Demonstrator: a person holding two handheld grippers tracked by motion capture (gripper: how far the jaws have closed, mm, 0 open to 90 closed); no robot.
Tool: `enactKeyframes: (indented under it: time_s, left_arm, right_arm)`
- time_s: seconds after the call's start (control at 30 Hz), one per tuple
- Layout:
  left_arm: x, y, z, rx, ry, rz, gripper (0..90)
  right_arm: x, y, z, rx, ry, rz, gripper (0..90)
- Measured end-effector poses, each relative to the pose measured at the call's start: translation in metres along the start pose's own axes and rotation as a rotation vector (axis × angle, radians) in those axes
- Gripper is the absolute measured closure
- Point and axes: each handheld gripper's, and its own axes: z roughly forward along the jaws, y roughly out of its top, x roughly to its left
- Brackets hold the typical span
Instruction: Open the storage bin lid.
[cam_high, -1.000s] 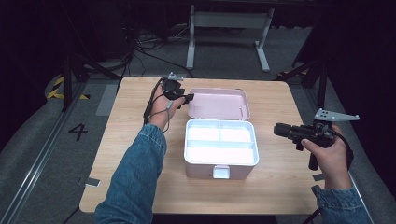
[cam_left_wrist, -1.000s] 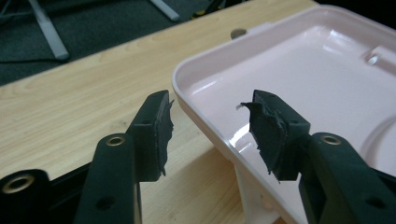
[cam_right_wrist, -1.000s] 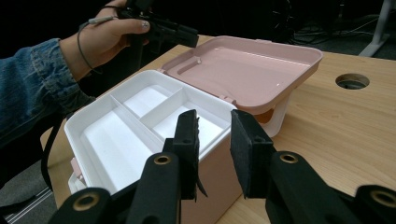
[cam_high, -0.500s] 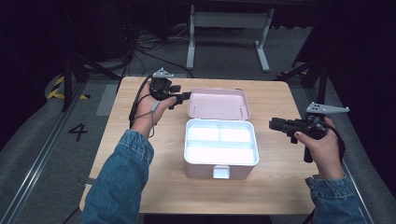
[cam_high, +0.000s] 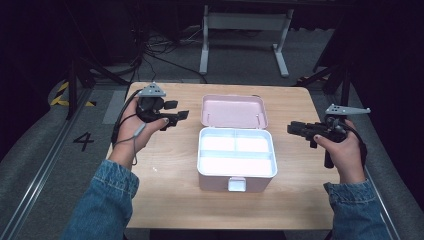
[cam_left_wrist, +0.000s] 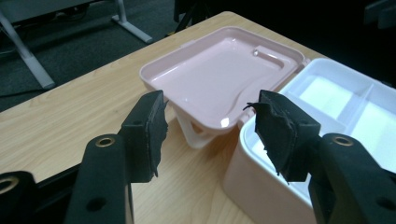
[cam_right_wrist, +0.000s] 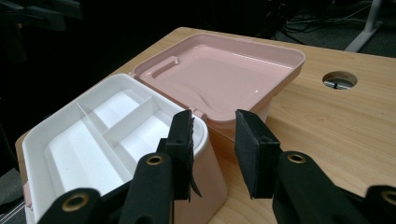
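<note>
I hold my left gripper (cam_high: 181, 115) above the far left part of the wooden counter (cam_high: 170, 200), just left of the box's open lid (cam_high: 234, 111). My left hand (cam_high: 135, 131) wraps the handle from below, palm turned up, with the forearm in a denim sleeve (cam_high: 102, 202) coming in from the near left corner. The gripper lies roughly level and points right toward the lid. Its fingers (cam_left_wrist: 148, 133) stand wide apart with nothing between them; through the gap I see the pink lid's glossy inside and the left wall of the box.

My right gripper (cam_high: 295, 129) hangs at the right edge of the counter, well apart from the box, pointing left toward it. My right hand (cam_high: 342, 152) grips the handle upright, the wrist rising from the near right corner in the other denim sleeve (cam_high: 356, 212). Its fingers (cam_right_wrist: 183, 151) are parted by a narrower gap and hold nothing.

The pink box (cam_high: 236, 160) sits at the middle of the counter, its white divided tray (cam_right_wrist: 100, 135) open to view and its latch tab (cam_high: 236, 184) facing the near edge. The lid lies tipped back on the far side, hinged to the box. A round hole (cam_right_wrist: 339, 80) shows in the counter beyond the lid in the right gripper view.
</note>
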Motion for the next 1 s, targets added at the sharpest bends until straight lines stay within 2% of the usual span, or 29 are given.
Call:
enactKeyframes:
  time_s: [0.2, 0.33, 0.4, 0.47, 0.63, 0.93, 1.0]
  left_arm:
    - [0.001, -0.017, -0.020, 0.009, 0.006, 0.002, 41.5]
    - [0.000, -0.028, -0.029, 0.015, -0.015, 0.024, 41.0]
    - [-0.001, -0.040, -0.033, 0.007, -0.055, 0.024, 41.1]
    - [-0.002, -0.043, -0.033, 0.006, -0.058, 0.018, 41.1]
    - [-0.007, -0.062, -0.034, 0.028, -0.062, 0.029, 40.3]
    - [-0.008, -0.089, -0.034, 0.013, -0.048, -0.020, 39.2]
    - [-0.008, -0.096, -0.032, 0.019, -0.031, -0.023, 39.1]
  right_arm:
    - [-0.005, -0.002, -0.002, 0.015, -0.021, -0.002, 65.4]
    - [-0.007, -0.004, -0.002, 0.031, -0.029, -0.001, 63.9]
    - [-0.011, -0.007, -0.002, 0.039, -0.028, 0.011, 63.0]
    - [-0.012, -0.008, -0.002, 0.044, -0.033, 0.014, 62.5]
    - [-0.014, -0.011, -0.003, 0.069, -0.043, 0.018, 61.4]
    - [-0.015, -0.017, 0.000, 0.120, -0.049, 0.023, 60.4]
    - [-0.016, -0.019, 0.000, 0.133, -0.051, 0.037, 60.0]
